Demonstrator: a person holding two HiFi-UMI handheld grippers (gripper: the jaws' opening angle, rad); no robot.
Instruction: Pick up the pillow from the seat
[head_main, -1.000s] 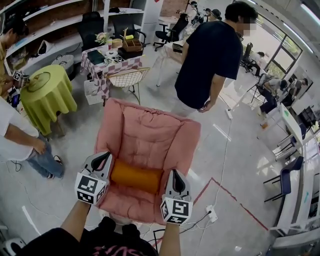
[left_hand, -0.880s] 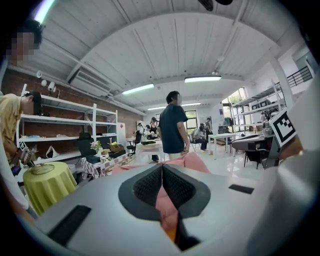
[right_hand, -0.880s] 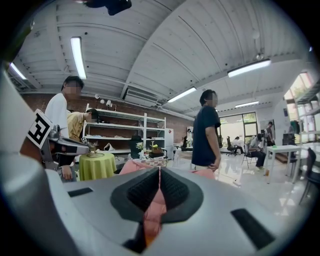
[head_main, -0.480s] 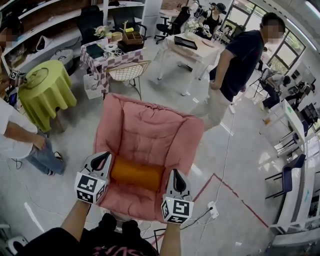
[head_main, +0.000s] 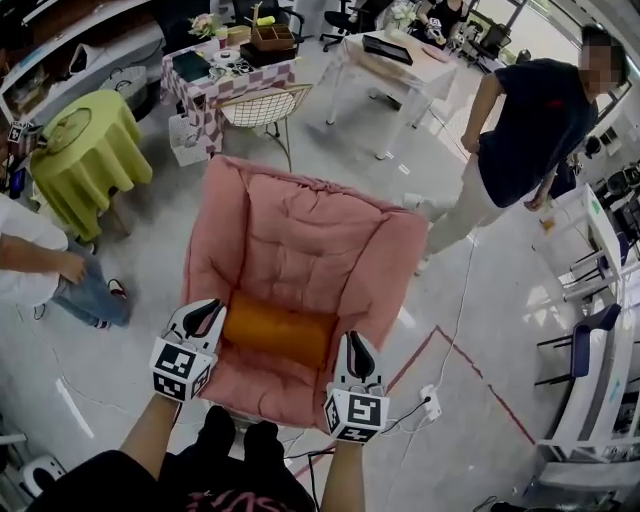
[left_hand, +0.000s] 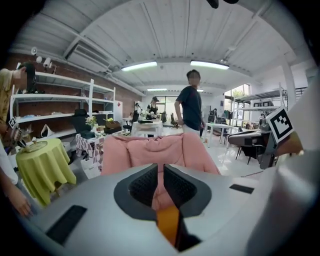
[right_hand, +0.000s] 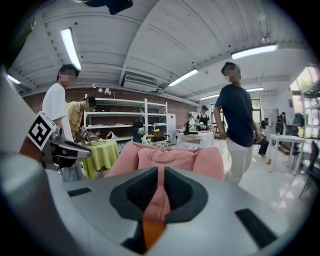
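Changed since a second ago: the person in the dark shirt (head_main: 535, 120) has gone from just behind the armchair (head_main: 300, 230) to the far right, well apart from it. The head has tipped, so the far shelves have left the top of the head view.
Unchanged since then: both tongs and the pillow keep their places at the near edge of the seat.
Pillow: one orange bolster pillow (head_main: 278, 330) lies crosswise on the near part of the pink armchair seat, between the two tongs.
Left tongs: the left tongs (head_main: 204, 318) sit at the pillow's left end. In the left gripper view they are pressed nearly together, with orange pillow cloth in the lower part of the slit.
Right tongs: the right tongs (head_main: 355, 352) sit at the pillow's right end, also pressed nearly together, pinching orange cloth low in the slit.
Armchairs: one, pink and padded, in the middle of the floor.
People nearby: two, the one in the dark shirt and one in a white top and jeans (head_main: 40, 270) at the left edge. More figures at the far end are too small to count.
Covered surfaces: one round surface with a green cloth (head_main: 75, 165) at far left, and one surface with a checked cloth (head_main: 225, 85) beside it.
Other furniture: one white table (head_main: 400, 60) and one wire chair (head_main: 258, 105), both beyond the armchair.
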